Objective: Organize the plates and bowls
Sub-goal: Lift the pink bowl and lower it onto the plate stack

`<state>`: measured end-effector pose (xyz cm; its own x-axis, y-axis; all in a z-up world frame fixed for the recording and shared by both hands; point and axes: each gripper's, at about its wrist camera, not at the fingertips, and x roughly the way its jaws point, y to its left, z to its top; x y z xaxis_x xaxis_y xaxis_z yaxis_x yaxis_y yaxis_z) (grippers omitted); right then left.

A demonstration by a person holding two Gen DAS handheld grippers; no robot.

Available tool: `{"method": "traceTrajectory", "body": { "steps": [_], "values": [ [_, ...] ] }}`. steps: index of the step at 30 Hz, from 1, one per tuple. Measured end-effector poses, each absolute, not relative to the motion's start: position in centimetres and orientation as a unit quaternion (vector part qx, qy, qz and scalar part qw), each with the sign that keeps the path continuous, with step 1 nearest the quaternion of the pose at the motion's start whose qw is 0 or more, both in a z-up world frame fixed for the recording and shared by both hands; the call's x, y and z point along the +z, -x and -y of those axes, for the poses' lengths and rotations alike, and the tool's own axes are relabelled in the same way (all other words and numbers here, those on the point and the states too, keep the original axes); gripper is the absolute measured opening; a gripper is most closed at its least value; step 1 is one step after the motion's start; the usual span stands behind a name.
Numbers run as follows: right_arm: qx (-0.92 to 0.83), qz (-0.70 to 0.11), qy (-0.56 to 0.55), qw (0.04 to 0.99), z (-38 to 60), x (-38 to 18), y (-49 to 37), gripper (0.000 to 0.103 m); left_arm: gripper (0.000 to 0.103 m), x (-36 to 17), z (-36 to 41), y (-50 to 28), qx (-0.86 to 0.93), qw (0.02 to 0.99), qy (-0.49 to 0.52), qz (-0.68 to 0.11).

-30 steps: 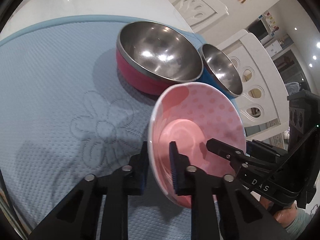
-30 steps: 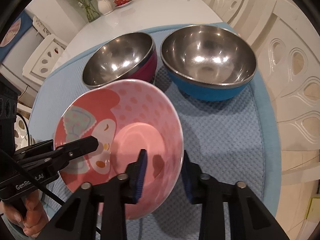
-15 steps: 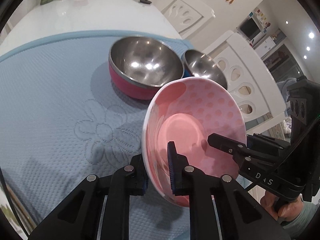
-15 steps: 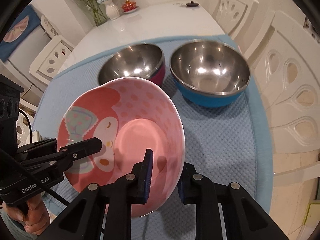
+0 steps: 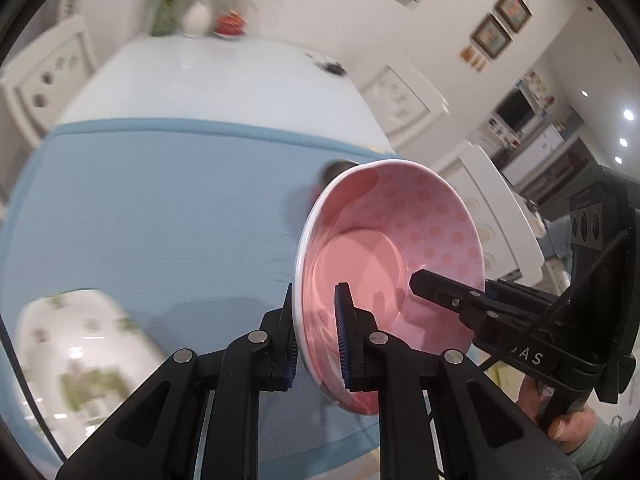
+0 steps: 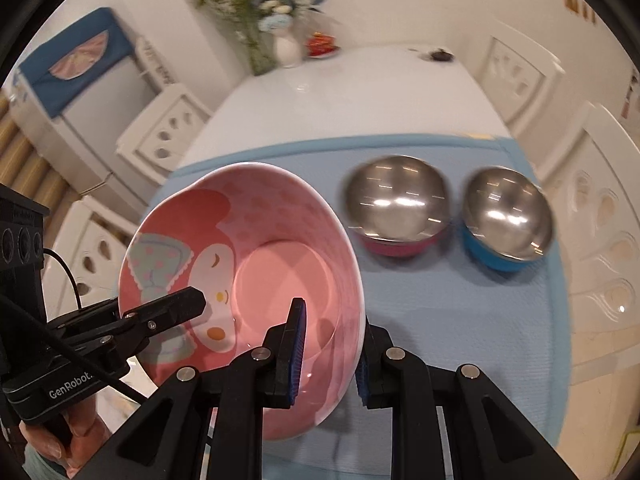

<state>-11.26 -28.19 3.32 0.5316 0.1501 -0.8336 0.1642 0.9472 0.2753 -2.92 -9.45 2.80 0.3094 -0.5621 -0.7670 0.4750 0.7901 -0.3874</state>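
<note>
Pink bowl (image 6: 256,264), salmon inside with darker pink polka dots, white along the rim, printed with a cartoon face in white, an orange oval mouth, and a pale grey-blue bow dotted pink. Two steel bowls, silvery inside: magenta outside on one (image 6: 396,216), bright blue outside on the other (image 6: 508,220). Light blue mat (image 5: 160,216) with a deeper blue border over a glossy white table (image 5: 224,80). White bowl (image 5: 76,360) sprinkled with blurred green motifs. Black gripper fingers (image 6: 404,376) faced with blue ridged pads (image 6: 298,356).
</note>
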Motion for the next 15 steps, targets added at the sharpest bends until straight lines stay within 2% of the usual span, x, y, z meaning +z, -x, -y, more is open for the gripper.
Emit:
{"method": "traceTrajectory", "body": {
  "steps": [7,15],
  "values": [
    [0.052,-0.495,-0.144,0.855,17.3,4.2,9.2,0.02,0.013,4.4,-0.1,2.8,-0.249,0.837,0.048,-0.485],
    [0.094,-0.544,-0.146,0.821,7.9,0.3,8.3,0.02,0.013,0.7,-8.6,2.9,-0.203,0.829,0.074,-0.516]
  ]
}}
